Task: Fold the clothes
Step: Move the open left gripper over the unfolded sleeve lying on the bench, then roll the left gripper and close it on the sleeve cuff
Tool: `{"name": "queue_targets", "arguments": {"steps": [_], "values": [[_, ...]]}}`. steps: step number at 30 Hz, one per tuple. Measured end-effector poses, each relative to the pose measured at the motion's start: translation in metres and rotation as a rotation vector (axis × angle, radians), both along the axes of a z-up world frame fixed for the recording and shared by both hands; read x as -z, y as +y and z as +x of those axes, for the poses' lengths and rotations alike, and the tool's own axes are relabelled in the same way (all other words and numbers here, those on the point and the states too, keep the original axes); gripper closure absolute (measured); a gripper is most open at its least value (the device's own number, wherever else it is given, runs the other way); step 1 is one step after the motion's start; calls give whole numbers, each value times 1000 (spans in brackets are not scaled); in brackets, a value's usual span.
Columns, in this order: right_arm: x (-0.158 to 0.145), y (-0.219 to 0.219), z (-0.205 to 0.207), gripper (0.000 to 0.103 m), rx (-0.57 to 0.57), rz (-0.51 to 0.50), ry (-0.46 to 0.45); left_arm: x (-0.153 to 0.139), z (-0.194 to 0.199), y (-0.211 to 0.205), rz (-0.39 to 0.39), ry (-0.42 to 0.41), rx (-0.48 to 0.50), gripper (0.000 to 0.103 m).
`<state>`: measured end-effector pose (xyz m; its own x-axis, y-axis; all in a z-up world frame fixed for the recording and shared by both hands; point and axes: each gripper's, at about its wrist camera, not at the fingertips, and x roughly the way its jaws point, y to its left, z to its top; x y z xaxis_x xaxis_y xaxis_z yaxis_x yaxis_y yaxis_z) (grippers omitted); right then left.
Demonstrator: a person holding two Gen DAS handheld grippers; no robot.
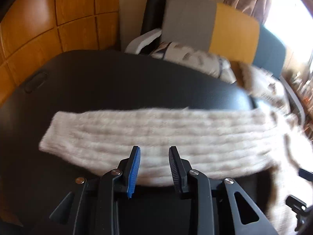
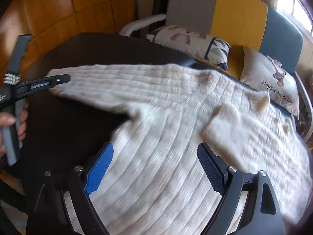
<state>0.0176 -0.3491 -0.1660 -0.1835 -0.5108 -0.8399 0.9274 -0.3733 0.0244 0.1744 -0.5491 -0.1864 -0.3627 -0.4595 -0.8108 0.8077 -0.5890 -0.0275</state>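
On the black worktop [image 2: 82, 47] the cream ribbed knit sweater [image 2: 176, 137] lay spread flat, one sleeve [image 1: 137, 133] stretched out sideways toward my left. My left fingers [image 1: 154, 156] stood partly apart just over that sleeve's near edge, pinching nothing. My right fingers [image 2: 156, 164] were spread wide over the sweater's body, also empty. I judged the folding barely begun: the garment looked laid out, no fold made. The next move, I reckoned, called for closing my left fingers on the sleeve and carrying it across the body.
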Motion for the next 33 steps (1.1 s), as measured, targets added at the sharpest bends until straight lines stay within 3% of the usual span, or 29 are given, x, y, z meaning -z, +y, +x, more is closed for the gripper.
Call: {"name": "queue_targets", "arguments": {"steps": [2, 4, 8, 12, 15, 19, 21, 22, 26, 28, 33], "values": [[20, -1, 9, 13, 13, 67, 19, 6, 1, -8, 4, -5, -3, 71], [18, 4, 7, 9, 28, 45, -11, 2, 2, -9, 4, -9, -13, 71], [10, 18, 3, 9, 58, -9, -89, -19, 14, 20, 20, 76, -8, 73], [-7, 68, 23, 9, 74, -24, -89, -43, 19, 99, 20, 199, 202, 73], [-9, 112, 24, 10, 121, -5, -82, -43, 14, 175, 78, 243, 403, 73], [15, 165, 21, 10, 210, 75, -115, -9, -6, 249, 141, 113, 556, 73], [20, 180, 26, 10, 188, 36, -69, 1, -2, 268, 51, 100, 550, 71], [22, 183, 28, 10, 178, 28, -55, -1, 0, 270, 49, 97, 542, 72], [14, 175, 27, 10, 191, 18, -86, -14, 33, 219, 248, 230, 383, 73], [0, 178, 31, 10, 175, -41, -85, -21, 72, 171, 355, 360, 251, 73], [-11, 160, 43, 10, 133, -78, -80, -20, 170, 58, 461, 550, -81, 73]]}}
